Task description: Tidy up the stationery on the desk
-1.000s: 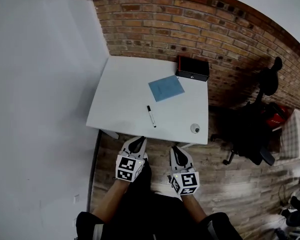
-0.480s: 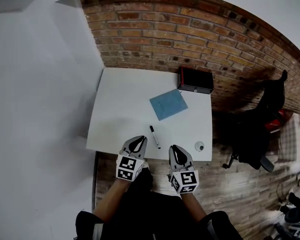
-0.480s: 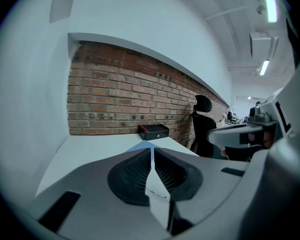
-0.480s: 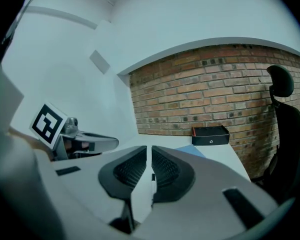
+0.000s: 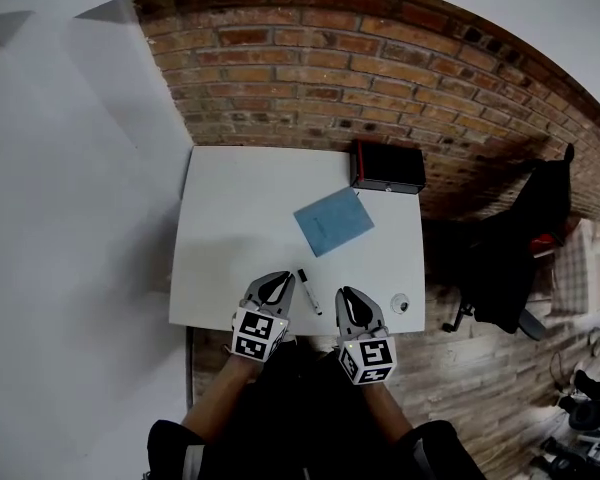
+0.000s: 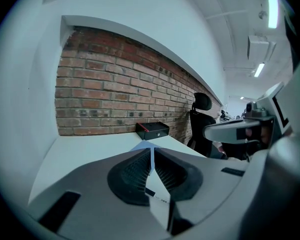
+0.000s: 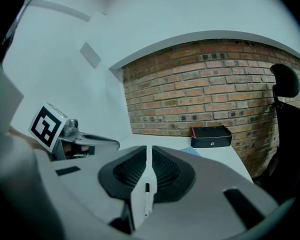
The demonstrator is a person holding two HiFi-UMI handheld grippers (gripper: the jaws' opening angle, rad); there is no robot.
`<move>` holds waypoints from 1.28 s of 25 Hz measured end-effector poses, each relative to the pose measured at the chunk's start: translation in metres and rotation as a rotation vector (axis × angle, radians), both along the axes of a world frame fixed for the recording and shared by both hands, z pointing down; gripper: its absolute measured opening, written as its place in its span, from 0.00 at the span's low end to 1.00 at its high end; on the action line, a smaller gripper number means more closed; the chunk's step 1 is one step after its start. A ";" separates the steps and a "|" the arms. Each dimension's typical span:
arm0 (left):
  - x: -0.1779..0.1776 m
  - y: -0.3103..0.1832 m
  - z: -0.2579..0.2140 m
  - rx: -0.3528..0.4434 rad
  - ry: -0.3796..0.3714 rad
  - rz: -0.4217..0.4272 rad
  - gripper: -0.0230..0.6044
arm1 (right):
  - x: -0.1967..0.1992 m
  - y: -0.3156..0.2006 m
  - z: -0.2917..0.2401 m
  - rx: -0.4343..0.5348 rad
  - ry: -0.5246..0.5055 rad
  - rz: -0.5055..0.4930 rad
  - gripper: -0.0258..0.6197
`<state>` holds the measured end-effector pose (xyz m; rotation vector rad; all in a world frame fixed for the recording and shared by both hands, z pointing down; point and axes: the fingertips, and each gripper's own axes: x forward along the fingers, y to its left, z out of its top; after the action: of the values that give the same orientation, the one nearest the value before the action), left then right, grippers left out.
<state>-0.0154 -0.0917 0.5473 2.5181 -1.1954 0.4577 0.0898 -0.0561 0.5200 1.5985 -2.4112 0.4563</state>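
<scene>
Left gripper and right gripper, jaws pressed together, have advanced to flank the marker.

No word, number or brand name can be read anywhere.

Left tool and right tool: each cube carries black-and-white square code patterns, with no letters or digits.

Black box, at the far right corner of the counter: a small pale round emblem on its front face, too small to read.

Pen, near the counter's front edge: no marking legible on its barrel.
</scene>
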 end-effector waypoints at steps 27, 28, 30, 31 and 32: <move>0.039 -0.094 0.064 -0.158 -0.079 -0.175 0.33 | 0.075 -0.169 0.097 -0.180 0.130 -0.201 0.24; 0.041 -0.098 0.069 -0.181 -0.061 -0.190 0.35 | 0.079 -0.174 0.104 -0.192 0.140 -0.207 0.26; 0.042 -0.106 0.078 -0.223 -0.015 -0.248 0.39 | 0.087 -0.184 0.116 -0.214 0.157 -0.217 0.27; 0.041 -0.109 0.082 -0.240 0.004 -0.278 0.41 | 0.090 -0.188 0.121 -0.225 0.164 -0.220 0.28; 0.042 -0.111 0.086 -0.257 0.018 -0.302 0.43 | 0.092 -0.191 0.125 -0.237 0.168 -0.222 0.29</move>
<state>0.0267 -0.2026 0.6332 2.0801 -1.3830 0.4760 0.1820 -0.2466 0.6452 1.2056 -2.2768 0.5213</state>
